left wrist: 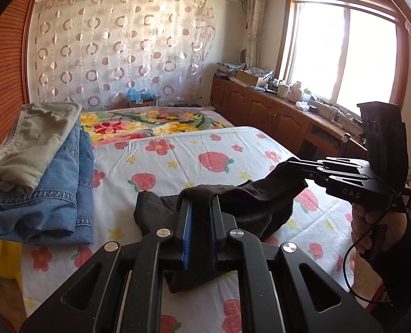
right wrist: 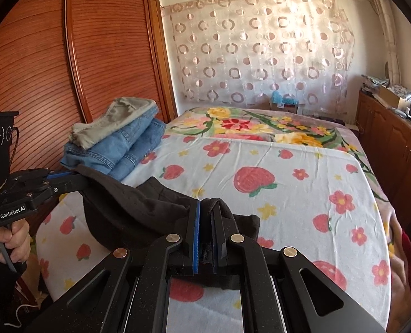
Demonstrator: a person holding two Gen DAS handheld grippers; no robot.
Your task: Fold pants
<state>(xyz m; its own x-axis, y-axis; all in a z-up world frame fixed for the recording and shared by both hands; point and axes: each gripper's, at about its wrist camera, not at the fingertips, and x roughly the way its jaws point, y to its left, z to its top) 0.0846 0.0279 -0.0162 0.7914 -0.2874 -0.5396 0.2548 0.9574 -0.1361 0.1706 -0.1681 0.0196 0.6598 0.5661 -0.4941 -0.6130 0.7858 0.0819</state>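
Dark pants (left wrist: pixel 250 202) hang bunched between my two grippers above the bed. My left gripper (left wrist: pixel 200 202) is shut on one edge of the pants, with cloth draped over its blue pads. My right gripper (right wrist: pixel 207 208) is shut on the other edge of the pants (right wrist: pixel 133 208). In the left wrist view the right gripper (left wrist: pixel 297 166) comes in from the right with the cloth in its fingers. In the right wrist view the left gripper (right wrist: pixel 75 177) holds the cloth at the left. The cloth sags between them, a little above the sheet.
The bed has a strawberry-print sheet (left wrist: pixel 200 144) and a floral blanket (left wrist: pixel 150 122) at the far end. A stack of folded jeans and khaki pants (left wrist: pixel 39 166) lies at the bed's left edge. A wooden wardrobe (right wrist: pixel 66 69) is on the left, cabinets (left wrist: pixel 261 108) under the window on the right.
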